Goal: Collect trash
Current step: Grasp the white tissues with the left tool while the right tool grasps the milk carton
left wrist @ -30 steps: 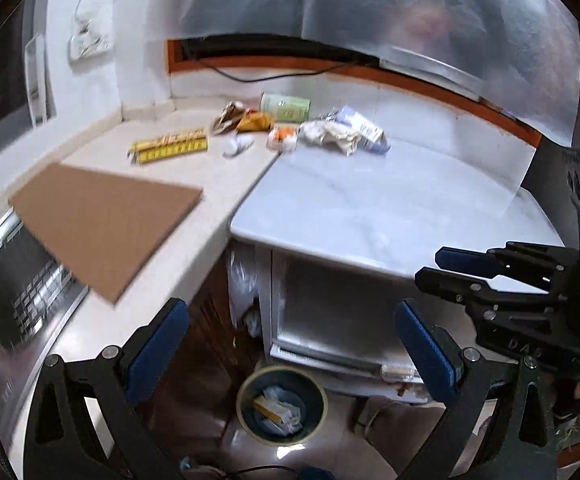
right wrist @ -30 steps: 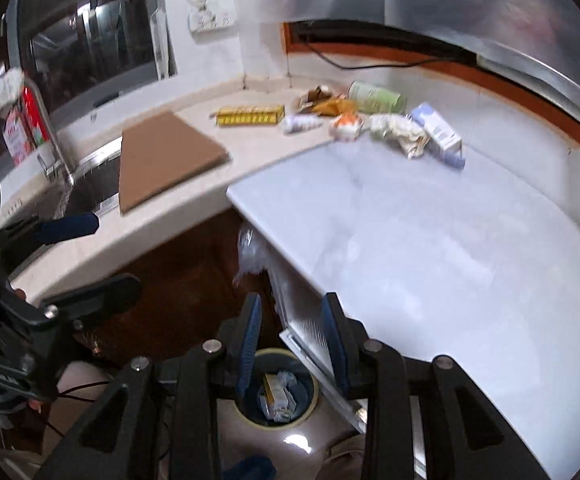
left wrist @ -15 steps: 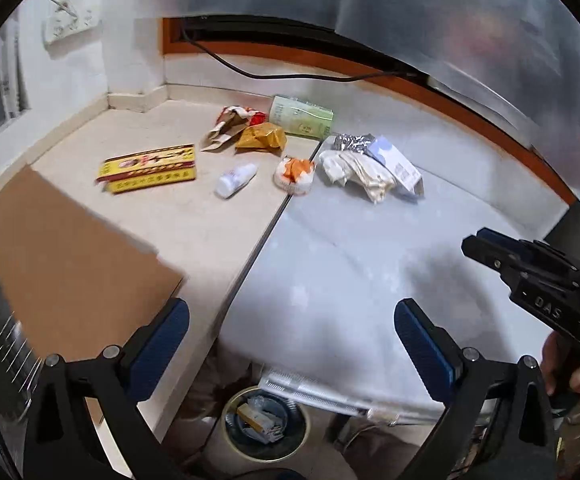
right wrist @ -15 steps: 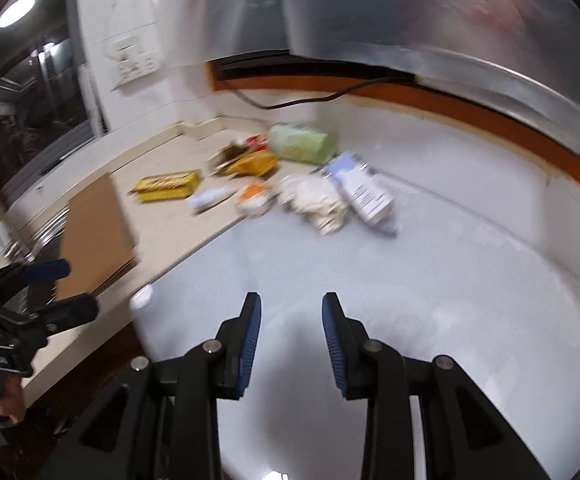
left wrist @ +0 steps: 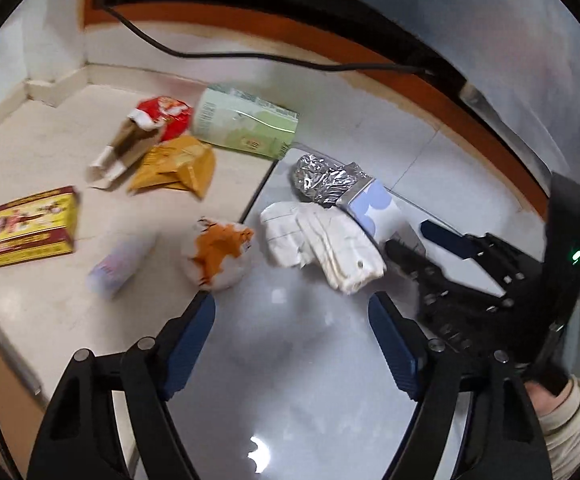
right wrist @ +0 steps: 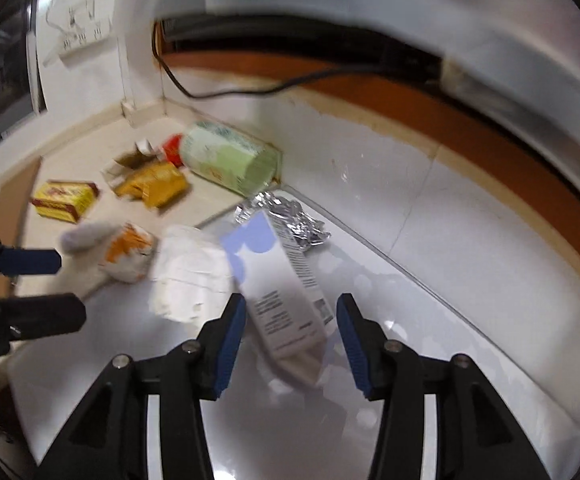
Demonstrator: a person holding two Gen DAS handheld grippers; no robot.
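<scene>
- The right tongs (right wrist: 291, 330) stood wide open with nothing gripped; the near end of the white-and-blue carton (right wrist: 279, 288) lay between the two blue pads, touching neither as far as could be seen.
- The left tongs (left wrist: 292, 344) were also wide open and empty, hovering over the pale counter (left wrist: 290, 400).
- Just ahead of the left tongs lay the crumpled white paper (left wrist: 322, 246), and ahead to their left the orange-and-white wrapper (left wrist: 217, 254).
- Crumpled foil (right wrist: 285, 216) sat beyond the carton's far end, touching it; the green carton (right wrist: 229, 160) lay farther ahead and to the left.
- The white-and-blue carton looked like light, thin card: stiff along its length but probably crushable if empty, and its smooth faces could slip.
- A sound hold would likely be across the narrow width near the close end, where the right pads already flanked it, squeezing only enough to lift.
- The paper and wrapper seemed soft and nearly weightless, best pinched at a raised fold.
</scene>
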